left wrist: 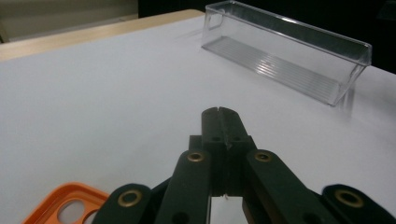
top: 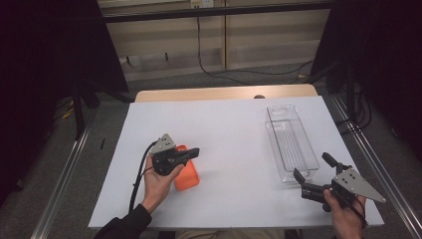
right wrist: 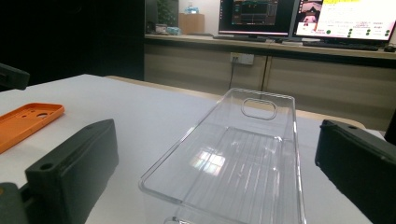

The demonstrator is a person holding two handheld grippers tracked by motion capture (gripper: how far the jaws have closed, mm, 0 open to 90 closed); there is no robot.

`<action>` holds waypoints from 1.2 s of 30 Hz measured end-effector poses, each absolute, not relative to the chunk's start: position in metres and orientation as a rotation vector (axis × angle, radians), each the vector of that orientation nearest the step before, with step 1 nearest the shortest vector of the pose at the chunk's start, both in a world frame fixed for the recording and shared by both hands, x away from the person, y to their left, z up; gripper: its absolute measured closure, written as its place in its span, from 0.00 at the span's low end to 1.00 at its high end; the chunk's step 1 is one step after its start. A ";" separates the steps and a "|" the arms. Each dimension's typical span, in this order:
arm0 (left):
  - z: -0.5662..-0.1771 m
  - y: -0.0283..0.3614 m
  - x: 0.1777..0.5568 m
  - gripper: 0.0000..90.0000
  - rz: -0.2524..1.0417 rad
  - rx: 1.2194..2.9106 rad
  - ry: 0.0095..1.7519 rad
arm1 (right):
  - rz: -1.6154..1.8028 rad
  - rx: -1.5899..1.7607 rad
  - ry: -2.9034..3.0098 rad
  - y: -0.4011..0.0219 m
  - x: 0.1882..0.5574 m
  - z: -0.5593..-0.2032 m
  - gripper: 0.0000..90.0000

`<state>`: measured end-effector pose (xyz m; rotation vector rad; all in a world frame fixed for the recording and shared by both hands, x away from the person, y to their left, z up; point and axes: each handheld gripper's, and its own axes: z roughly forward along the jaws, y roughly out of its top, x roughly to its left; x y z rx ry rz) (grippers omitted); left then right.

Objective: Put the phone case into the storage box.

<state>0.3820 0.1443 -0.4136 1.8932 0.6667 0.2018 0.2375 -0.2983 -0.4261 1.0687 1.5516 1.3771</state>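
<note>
Your left gripper [top: 193,152] had its fingers [left wrist: 219,122] pressed flat together with nothing between them, hovering over the orange phone case [top: 187,174]. In the left gripper view the case [left wrist: 70,205] lay behind and below the fingertips, off to their left, so the tips pointed past it toward the clear plastic tray [left wrist: 289,56] farther ahead on the white desk [top: 229,134]. Your right gripper [top: 313,173] stood with its fingers [right wrist: 70,172] spread wide, and the near end of the tray [right wrist: 233,163] sat between them without either pad touching its walls (from this angle I could not tell how close the rim was to the right pad).

The step in hand looked like picking up the case for the tray. To do it well, you needed to open the left fingers before descending, pull the tips back until one long edge of the case lay between them, and pinch across its thin wall rather than its flat back. The case was light and springy, so a grip near a corner would likely have twisted it. Steadying the tray with the right fingers would have kept it from sliding.
</note>
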 end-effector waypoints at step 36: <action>-0.436 0.112 0.388 1.00 0.053 2.328 0.703 | 1.373 1.069 1.566 -0.298 0.238 -0.428 0.00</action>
